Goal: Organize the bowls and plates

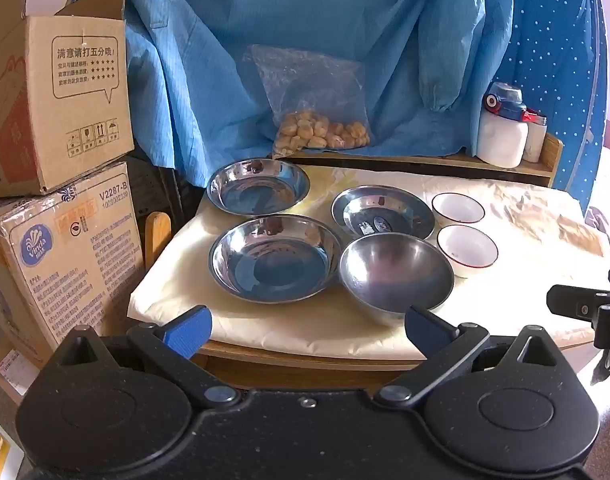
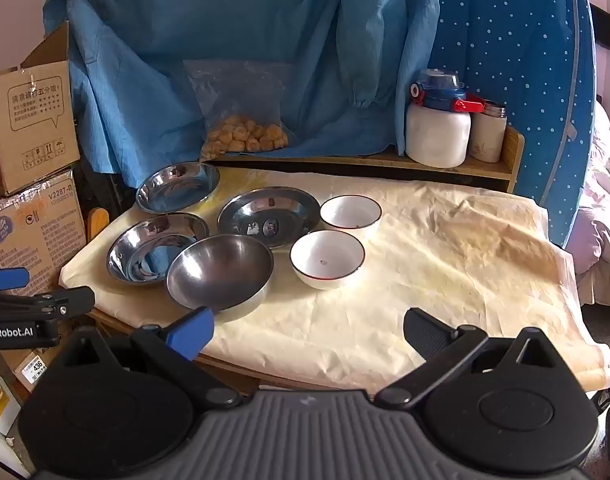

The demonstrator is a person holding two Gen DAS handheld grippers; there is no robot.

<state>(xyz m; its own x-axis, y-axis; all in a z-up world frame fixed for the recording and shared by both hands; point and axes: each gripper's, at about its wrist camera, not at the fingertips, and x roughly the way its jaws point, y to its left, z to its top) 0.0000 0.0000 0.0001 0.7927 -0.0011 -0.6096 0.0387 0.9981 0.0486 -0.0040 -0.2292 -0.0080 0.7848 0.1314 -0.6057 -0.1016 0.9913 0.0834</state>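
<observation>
Stainless, shiny shallow steel plates, three, grouped with a deep brushed-steel round bowl and two white ceramic bowls with red rims on cream-covered table. Judged light, stiff, slippery; ceramic fragile; best pinched at rims. Left gripper and right gripper spread wide, empty, hovering short of dishes. Read "Vinda" and "V2287-B" on cardboard box.

three steel plates, one steel bowl, two white bowls, two cardboard boxes
</observation>
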